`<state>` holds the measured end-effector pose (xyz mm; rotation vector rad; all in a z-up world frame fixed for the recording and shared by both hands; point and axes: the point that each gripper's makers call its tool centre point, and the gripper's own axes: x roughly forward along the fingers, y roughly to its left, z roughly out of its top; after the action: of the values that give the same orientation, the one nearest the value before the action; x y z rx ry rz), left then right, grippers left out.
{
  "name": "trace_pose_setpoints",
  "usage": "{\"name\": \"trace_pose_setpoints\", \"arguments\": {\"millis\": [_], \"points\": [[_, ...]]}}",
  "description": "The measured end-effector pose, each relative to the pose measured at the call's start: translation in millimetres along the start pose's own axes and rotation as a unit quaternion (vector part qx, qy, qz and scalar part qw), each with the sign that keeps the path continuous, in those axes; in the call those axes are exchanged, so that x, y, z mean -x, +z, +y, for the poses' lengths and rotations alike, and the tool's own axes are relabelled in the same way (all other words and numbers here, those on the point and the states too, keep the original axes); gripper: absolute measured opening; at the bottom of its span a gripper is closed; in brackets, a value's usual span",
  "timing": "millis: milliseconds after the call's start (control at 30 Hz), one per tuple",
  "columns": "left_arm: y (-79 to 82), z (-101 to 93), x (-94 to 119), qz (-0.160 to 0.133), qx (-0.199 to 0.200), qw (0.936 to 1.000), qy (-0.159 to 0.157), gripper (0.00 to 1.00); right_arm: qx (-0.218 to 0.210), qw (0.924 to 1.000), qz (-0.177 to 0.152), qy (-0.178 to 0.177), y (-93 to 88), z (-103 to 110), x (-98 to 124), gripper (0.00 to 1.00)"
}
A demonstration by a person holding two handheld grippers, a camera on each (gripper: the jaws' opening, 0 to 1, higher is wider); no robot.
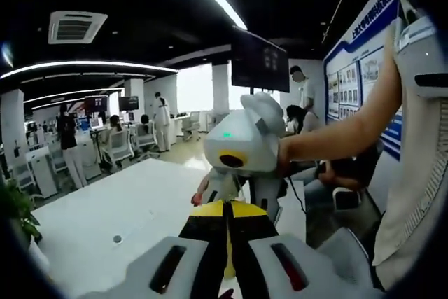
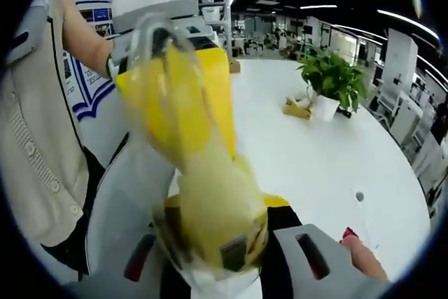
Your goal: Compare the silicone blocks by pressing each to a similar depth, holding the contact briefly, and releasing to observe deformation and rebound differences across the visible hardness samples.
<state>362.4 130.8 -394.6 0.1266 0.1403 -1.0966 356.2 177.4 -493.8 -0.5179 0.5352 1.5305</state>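
A clear plastic bag (image 2: pixel 203 173) with soft yellow contents, blurred, stretches between the two grippers in the right gripper view. My right gripper (image 2: pixel 217 218) has its jaws closed against the bag's lower end. My left gripper (image 2: pixel 210 141) comes in from the upper left, its yellow jaws on the bag's upper end. In the left gripper view my left gripper (image 1: pixel 227 209) is shut, with a thin yellow strip between the jaws. My right gripper (image 1: pixel 225 188) faces it just beyond, held by a person's arm (image 1: pixel 336 134). I cannot make out separate silicone blocks.
Both grippers hang over a large white table (image 1: pixel 126 208) (image 2: pixel 315 166) with a small round hole (image 2: pixel 359 196). A potted plant (image 2: pixel 334 75) stands far back on it. A finger with a red nail (image 2: pixel 357 246) rests by my right gripper. Office desks and people fill the background.
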Motion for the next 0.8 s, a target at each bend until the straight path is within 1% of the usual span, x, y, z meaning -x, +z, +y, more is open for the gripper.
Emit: {"name": "trace_pose_setpoints", "arguments": {"millis": [100, 200, 300, 333, 500, 800], "points": [[-0.1, -3.6, 2.0, 0.000, -0.001, 1.0000, -0.002, 0.00, 0.006, 1.0000, 0.000, -0.007, 0.1, 2.0, 0.1, 0.20], [0.0, -7.8, 3.1, 0.003, -0.013, 0.9999, -0.003, 0.00, 0.016, 0.9998, 0.006, -0.007, -1.1, 4.9, 0.5, 0.17], [-0.2, -8.7, 4.0, 0.004, -0.012, 0.9999, -0.003, 0.00, 0.003, 0.9998, 0.017, 0.004, -3.1, 9.0, 0.6, 0.14], [-0.4, -9.2, 4.2, 0.004, -0.012, 0.9999, -0.002, 0.00, 0.008, 0.9998, 0.017, 0.001, -3.0, 8.6, 0.9, 0.13], [-1.4, -10.9, 4.6, 0.008, -0.016, 0.9998, -0.001, 0.00, 0.013, 0.9995, 0.028, 0.001, -6.0, 8.9, 1.8, 0.12], [-1.7, -13.2, 4.5, 0.011, -0.024, 0.9997, 0.001, 0.00, 0.017, 0.9992, 0.035, 0.003, -8.1, 9.4, 2.6, 0.11]]}}
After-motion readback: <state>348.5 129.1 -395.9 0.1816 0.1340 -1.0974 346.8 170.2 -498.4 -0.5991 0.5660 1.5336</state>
